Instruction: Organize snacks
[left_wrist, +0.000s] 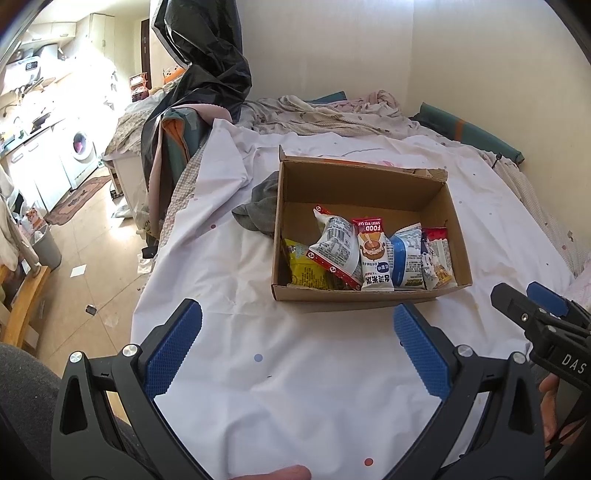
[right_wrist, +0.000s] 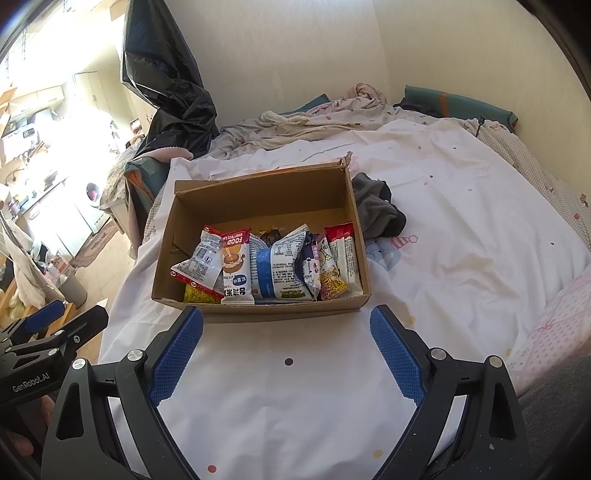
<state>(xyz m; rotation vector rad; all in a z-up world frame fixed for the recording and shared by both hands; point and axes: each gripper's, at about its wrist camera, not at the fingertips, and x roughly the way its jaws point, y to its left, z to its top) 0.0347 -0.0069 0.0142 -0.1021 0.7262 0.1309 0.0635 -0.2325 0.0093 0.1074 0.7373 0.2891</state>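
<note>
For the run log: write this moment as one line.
left gripper: open, empty | right gripper: open, empty | snack packets: inside cardboard box | box: on bed sheet

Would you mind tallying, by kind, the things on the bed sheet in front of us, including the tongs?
Snack packets: 6 showing, though overlap may hide more
Cardboard box: 1
Grey cloth: 1
Tongs: 2, the left tongs and the right tongs, both open
Total: 10
</note>
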